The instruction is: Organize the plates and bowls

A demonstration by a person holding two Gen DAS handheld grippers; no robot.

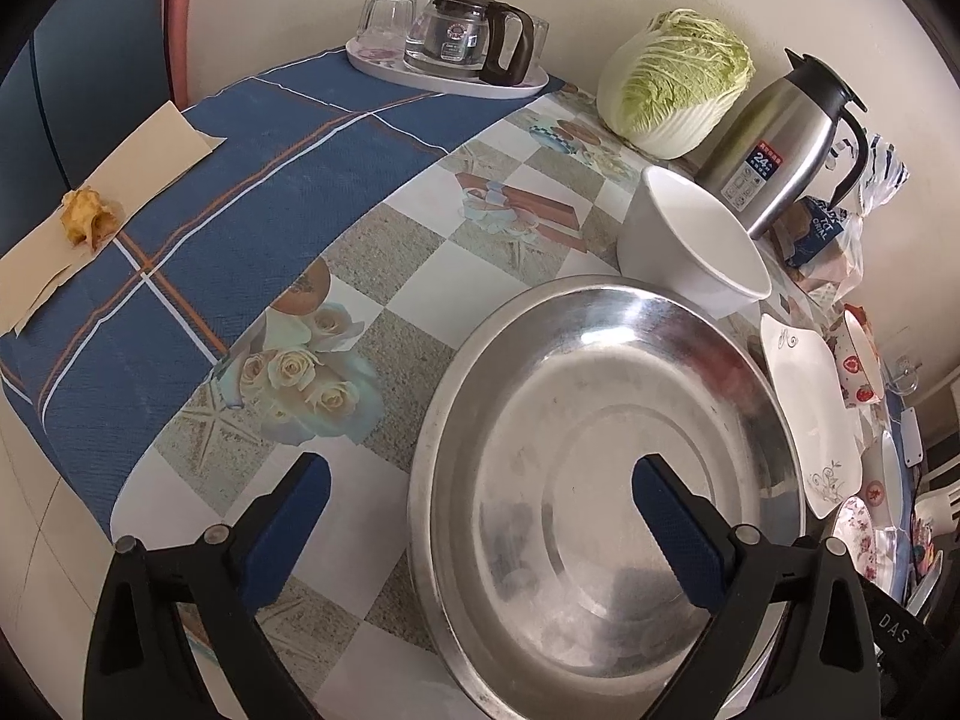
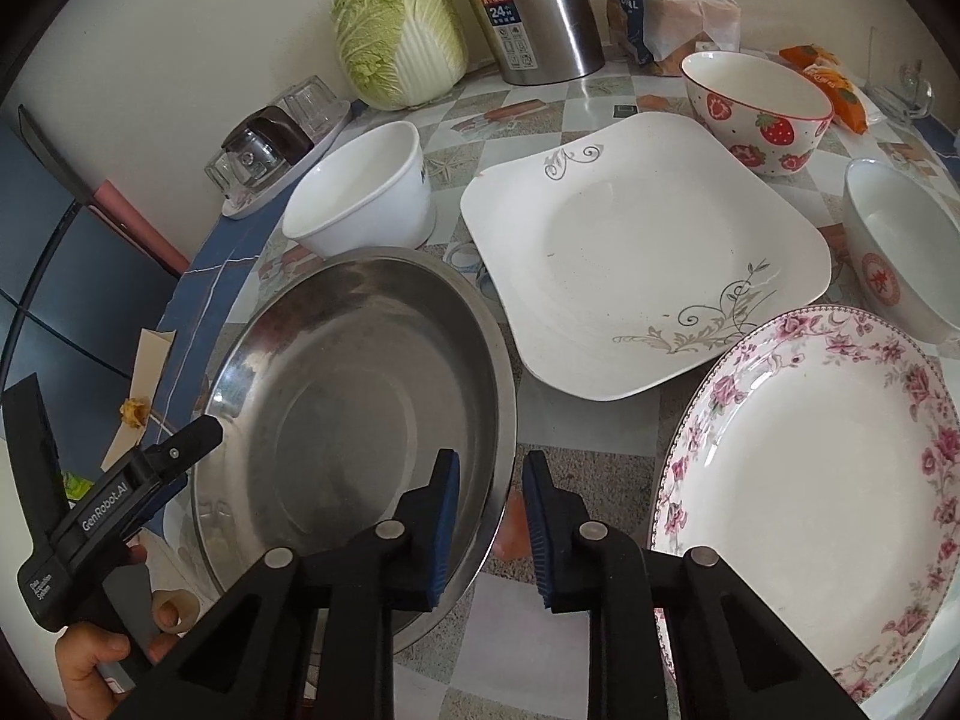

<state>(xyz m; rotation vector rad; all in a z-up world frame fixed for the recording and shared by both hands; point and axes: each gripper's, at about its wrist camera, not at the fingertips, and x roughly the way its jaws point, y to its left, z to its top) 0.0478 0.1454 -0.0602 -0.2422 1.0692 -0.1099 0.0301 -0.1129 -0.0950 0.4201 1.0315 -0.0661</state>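
Two grippers worked the steel pan (image 2: pixel 360 420), nearest item on the table (image 2: pixel 594 468).

Right gripper (image 2: pixel 489 531): jaws parted narrowly, straddling the pan's right rim, one pad inside, one outside; not yet closed on it.

Left gripper (image 1: pixel 480 540): jaws wide apart, one pad over the pan's floor, the other over the cloth outside the left rim; holding nothing. Whether it touched the rim could not be told.

Beside the pan, right: floral plate (image 2: pixel 828 492), its edge overlapping the square plate (image 2: pixel 648 252), which lay just beyond.

Behind the pan: white bowl (image 2: pixel 366 192), just beside its far rim. Further right: strawberry bowl (image 2: pixel 762 114) and red-crest bowl (image 2: pixel 900 252).

At the wall: cabbage (image 2: pixel 396 24), flask (image 2: pixel 534 6), bread bag (image 2: pixel 672 12), tray of glassware (image 1: pixel 450 42).

Handling note, as judgement: the pan looked the natural base for a stack. Close squarely on the rim, well seated, since polished steel may slip; lift level, and clear the white bowl before moving.
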